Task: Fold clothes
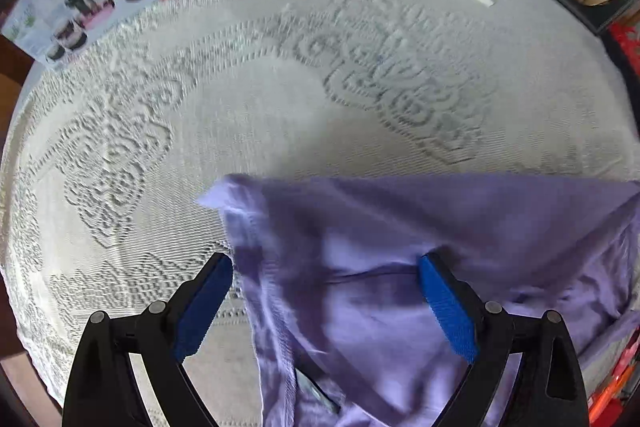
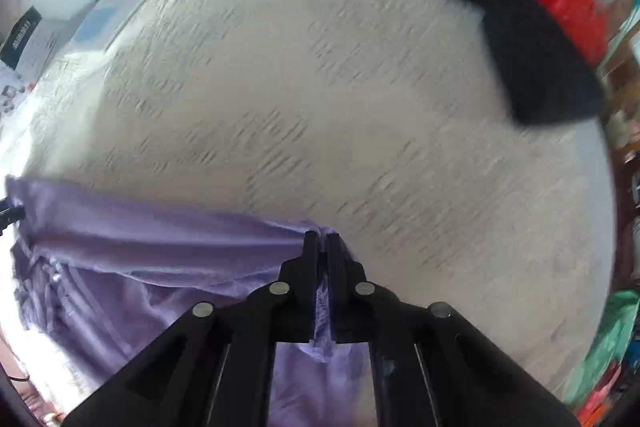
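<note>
Left wrist view: the left gripper (image 1: 326,263) stands spread wide, released, with the lavender garment (image 1: 400,267) draped between its fingers at 5 o'clock on the lace tablecloth (image 1: 280,107). Right wrist view: the right gripper (image 2: 322,241) is clenched on the garment's edge at 6 o'clock; a black cloth (image 2: 532,59) lies at 2 o'clock.

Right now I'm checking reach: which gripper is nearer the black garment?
Right. The right gripper, shut on the purple garment, faces the black garment across the bedspread; the open left gripper doesn't see it.
</note>
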Motion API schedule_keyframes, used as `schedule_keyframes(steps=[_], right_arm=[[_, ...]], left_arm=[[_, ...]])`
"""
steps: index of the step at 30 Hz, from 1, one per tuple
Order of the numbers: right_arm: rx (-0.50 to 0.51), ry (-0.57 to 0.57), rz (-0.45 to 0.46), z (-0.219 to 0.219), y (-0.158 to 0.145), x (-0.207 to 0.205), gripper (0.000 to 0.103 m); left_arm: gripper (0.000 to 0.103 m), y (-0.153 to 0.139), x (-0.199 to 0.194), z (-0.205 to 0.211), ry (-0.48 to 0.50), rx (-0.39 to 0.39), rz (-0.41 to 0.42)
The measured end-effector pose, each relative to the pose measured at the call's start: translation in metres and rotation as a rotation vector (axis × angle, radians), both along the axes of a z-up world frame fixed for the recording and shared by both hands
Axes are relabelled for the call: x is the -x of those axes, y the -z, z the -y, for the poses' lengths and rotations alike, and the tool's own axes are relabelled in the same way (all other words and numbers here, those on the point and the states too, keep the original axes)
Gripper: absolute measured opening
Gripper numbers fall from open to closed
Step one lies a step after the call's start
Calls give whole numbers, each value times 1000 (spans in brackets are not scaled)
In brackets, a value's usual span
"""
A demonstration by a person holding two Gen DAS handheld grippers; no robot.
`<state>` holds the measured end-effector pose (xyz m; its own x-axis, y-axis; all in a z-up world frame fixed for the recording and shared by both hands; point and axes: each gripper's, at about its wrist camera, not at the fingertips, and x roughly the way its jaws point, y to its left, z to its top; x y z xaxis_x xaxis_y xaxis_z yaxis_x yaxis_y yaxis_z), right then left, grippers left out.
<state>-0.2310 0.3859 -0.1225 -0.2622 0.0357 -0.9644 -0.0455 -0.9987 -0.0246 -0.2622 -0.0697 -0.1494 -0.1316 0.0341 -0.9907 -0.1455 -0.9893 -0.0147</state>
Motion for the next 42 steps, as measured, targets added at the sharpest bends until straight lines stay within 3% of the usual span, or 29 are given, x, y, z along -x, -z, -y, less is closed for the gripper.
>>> schedule_keyframes(steps=[3, 7, 12, 17, 22, 28, 34, 36, 37, 40, 42], right_arm=[[10, 95, -29, -34, 7, 3, 11], [98, 220, -36, -69, 3, -16, 44], [176, 116, -104, -58, -32, -65, 45], [242, 37, -82, -45, -38, -118, 45], [269, 49, -38, -46, -26, -155, 62], [310, 59, 2, -38, -16, -177, 64], [239, 11, 52, -16, 4, -172, 63], [194, -18, 88, -8, 12, -171, 15], [168, -33, 96, -4, 13, -171, 2], [143, -59, 10, 1, -7, -173, 2], [161, -16, -90, -9, -24, -169, 2]], left_arm=[[103, 3, 1, 0, -3, 2, -15], [102, -5, -2, 10, -23, -4, -23], [102, -48, -35, 23, 0, -96, -93], [102, -63, -85, 18, 77, -62, -120], [102, -45, -121, 26, 71, -34, -79], [102, -21, -137, 20, 72, -35, -42], [102, -9, -139, 10, 98, -7, -35], [102, -3, -138, 8, 96, -4, -22], [102, 1, -138, 7, 94, -2, -12], [103, 3, -137, 7, 88, -10, -19], [103, 4, -135, 6, 90, -13, -22]])
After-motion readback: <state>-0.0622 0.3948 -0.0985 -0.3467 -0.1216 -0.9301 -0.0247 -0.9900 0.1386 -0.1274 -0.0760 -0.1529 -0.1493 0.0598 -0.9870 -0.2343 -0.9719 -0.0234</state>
